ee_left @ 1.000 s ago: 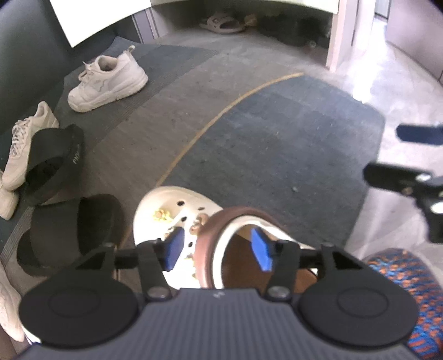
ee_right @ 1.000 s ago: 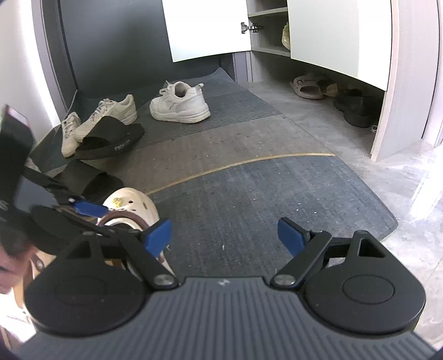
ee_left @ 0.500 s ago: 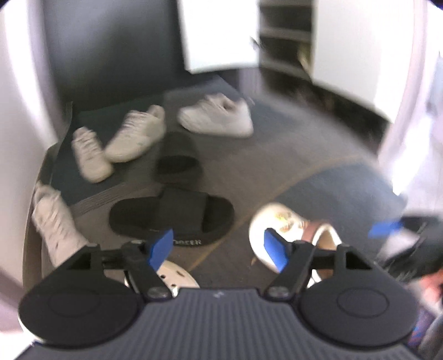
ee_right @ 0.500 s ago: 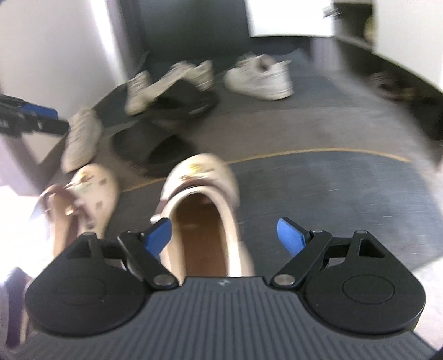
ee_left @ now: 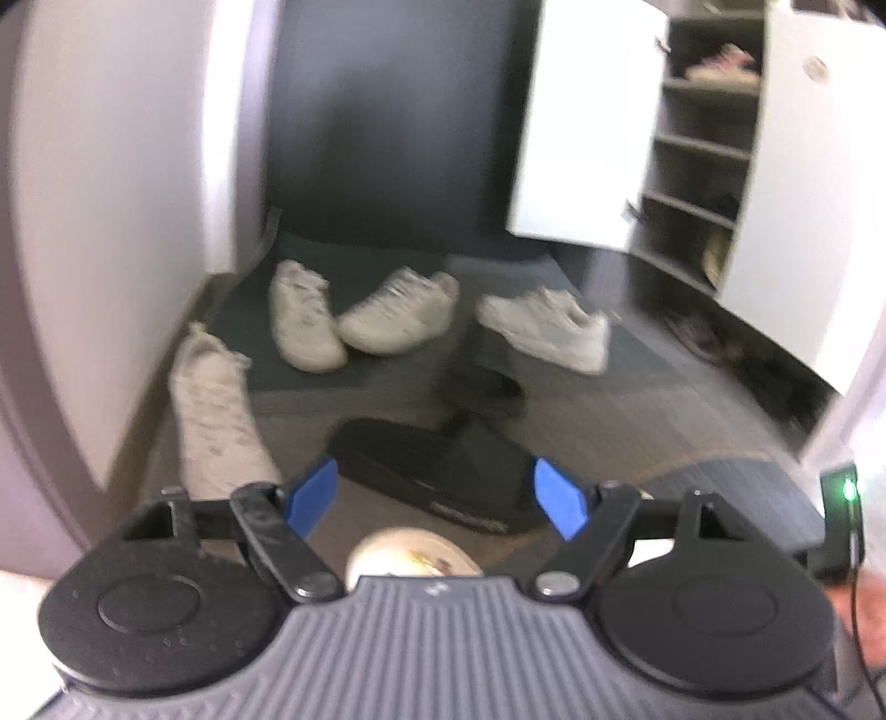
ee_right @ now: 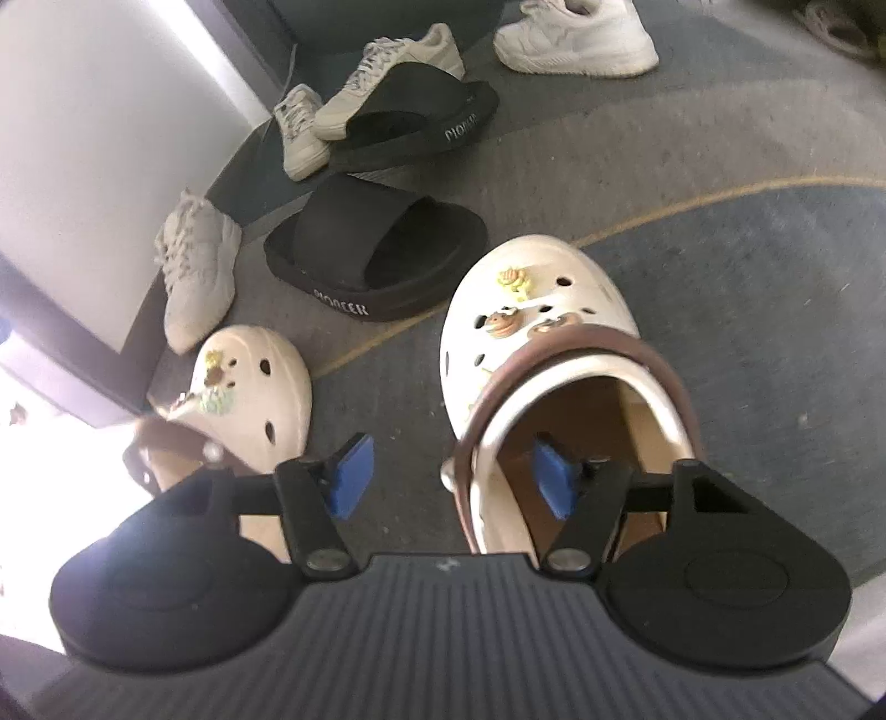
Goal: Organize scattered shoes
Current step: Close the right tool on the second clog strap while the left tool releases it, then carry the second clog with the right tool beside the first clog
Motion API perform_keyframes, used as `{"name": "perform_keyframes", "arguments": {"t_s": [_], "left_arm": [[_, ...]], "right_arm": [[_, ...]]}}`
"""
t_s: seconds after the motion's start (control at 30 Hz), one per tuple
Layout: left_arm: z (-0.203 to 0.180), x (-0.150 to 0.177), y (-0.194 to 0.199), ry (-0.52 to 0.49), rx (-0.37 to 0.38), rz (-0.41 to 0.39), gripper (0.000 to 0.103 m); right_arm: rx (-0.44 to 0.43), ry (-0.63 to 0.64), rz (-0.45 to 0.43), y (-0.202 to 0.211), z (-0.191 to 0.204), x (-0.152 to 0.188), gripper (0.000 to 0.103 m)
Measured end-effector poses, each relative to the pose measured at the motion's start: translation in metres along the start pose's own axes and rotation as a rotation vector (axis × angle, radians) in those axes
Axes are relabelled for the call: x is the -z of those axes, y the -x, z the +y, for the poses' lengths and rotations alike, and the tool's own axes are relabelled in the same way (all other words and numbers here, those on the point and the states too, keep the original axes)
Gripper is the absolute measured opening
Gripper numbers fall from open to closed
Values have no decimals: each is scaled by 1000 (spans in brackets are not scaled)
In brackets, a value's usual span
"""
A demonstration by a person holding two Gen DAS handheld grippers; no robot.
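Note:
A cream clog (ee_right: 531,299) with charms and a brown strap (ee_right: 609,343) stands on the blue mat. My right gripper (ee_right: 451,479) straddles its left side wall and strap, one pad inside the shoe and one outside. Its jaws are closing, and the outer pad is still apart from the wall. A second cream clog (ee_right: 249,387) lies tilted to the left. In the left wrist view my left gripper (ee_left: 434,495) is open and holds nothing, above a cream clog toe (ee_left: 412,556) and before a black slide (ee_left: 432,459).
Two black slides (ee_right: 382,249) (ee_right: 410,122) and several white sneakers (ee_right: 194,271) (ee_right: 576,33) lie scattered towards the wall. A shoe cabinet (ee_left: 703,166) with open white doors and shelves stands at the back right. A white wall corner (ee_right: 83,166) is on the left.
My left gripper let go of the strapped clog, opened wider and swung up and left. My right gripper came down over that clog and its jaws narrowed around the side wall.

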State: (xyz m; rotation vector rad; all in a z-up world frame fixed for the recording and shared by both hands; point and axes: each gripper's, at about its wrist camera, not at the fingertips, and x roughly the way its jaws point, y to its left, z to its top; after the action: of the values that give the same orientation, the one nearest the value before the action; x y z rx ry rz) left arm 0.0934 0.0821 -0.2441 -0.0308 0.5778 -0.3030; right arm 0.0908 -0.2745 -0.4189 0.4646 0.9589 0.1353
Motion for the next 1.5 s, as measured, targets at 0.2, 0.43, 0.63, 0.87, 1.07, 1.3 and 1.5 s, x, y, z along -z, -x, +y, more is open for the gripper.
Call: {"name": "perform_keyframes", "arguments": {"t_s": [0.2, 0.43, 0.63, 0.87, 1.07, 1.3, 1.5], "left_arm": [[46, -12, 13, 116, -107, -65, 84], [80, -16, 33, 181, -285, -127, 86], [101, -18, 46, 222, -397, -175, 91], [136, -19, 65, 356, -605, -222, 97], [156, -20, 78, 434, -654, -225, 97], [164, -26, 107, 434, -733, -247, 100], [163, -32, 102, 388, -744, -233, 101]], "right_arm": [[10, -140, -10, -6, -11, -5, 18], [-2, -137, 36, 17, 9, -18, 17], [-40, -84, 90, 43, 60, -54, 17], [-96, 18, 246, 40, 175, -87, 17], [-185, -113, 323, 10, 242, -62, 17], [-246, -332, 295, -43, 283, -3, 17], [-208, -569, 153, -83, 284, 37, 17]]}}
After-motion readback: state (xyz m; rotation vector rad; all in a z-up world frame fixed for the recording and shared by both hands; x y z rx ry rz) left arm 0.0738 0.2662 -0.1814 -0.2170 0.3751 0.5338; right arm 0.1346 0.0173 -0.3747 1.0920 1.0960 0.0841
